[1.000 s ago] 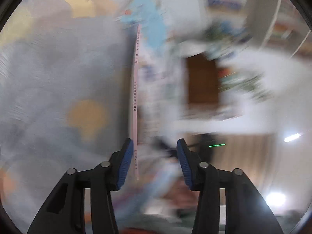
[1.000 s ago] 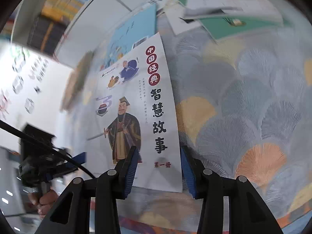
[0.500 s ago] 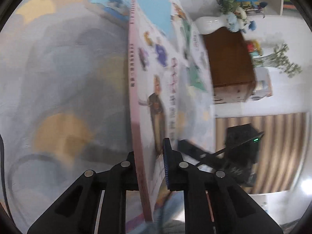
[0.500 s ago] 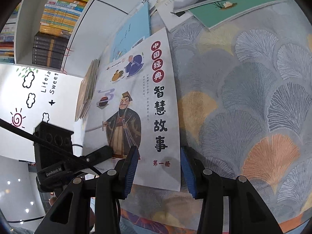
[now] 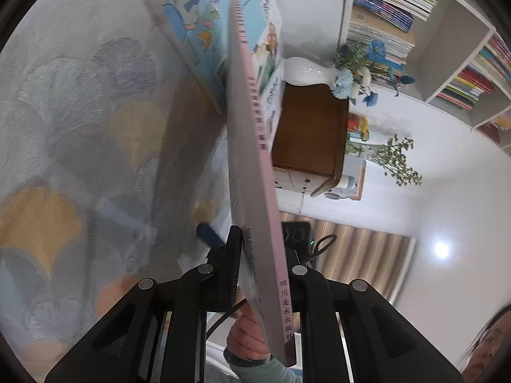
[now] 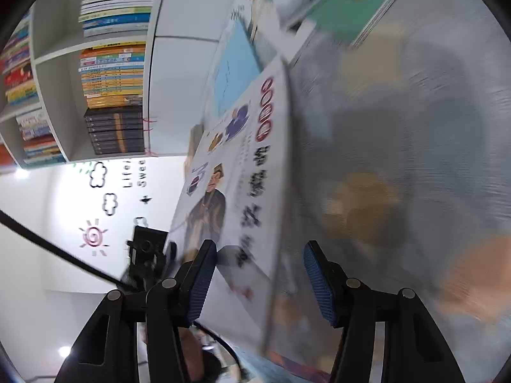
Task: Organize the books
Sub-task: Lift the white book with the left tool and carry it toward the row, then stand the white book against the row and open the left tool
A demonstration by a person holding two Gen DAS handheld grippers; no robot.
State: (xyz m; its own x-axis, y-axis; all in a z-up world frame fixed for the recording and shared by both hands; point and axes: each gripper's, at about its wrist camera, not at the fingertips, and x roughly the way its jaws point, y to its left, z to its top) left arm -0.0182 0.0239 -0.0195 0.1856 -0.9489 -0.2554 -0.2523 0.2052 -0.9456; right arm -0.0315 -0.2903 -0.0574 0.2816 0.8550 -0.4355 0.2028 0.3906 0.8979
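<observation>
- The left gripper [image 5: 260, 265] is clamping the pink-spined storybook [image 5: 252, 166] near its lower end, tilting it up off the patterned tablecloth [image 5: 80, 121].
- The right gripper [image 6: 258, 284] is hovering with jaws wide, the storybook's [image 6: 236, 191] cover lying ahead.
- A light-blue book [image 5: 198, 28] is lying just behind.

The book's pink spine [image 5: 285, 312] reads 四川美术出版社 (other lettering blurred).

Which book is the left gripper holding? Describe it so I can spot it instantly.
Over the fan-patterned tablecloth, the left gripper clamps the pink-spined book, tilted up. Its white cover shows a robed man, unlike the blue book lying behind.
</observation>
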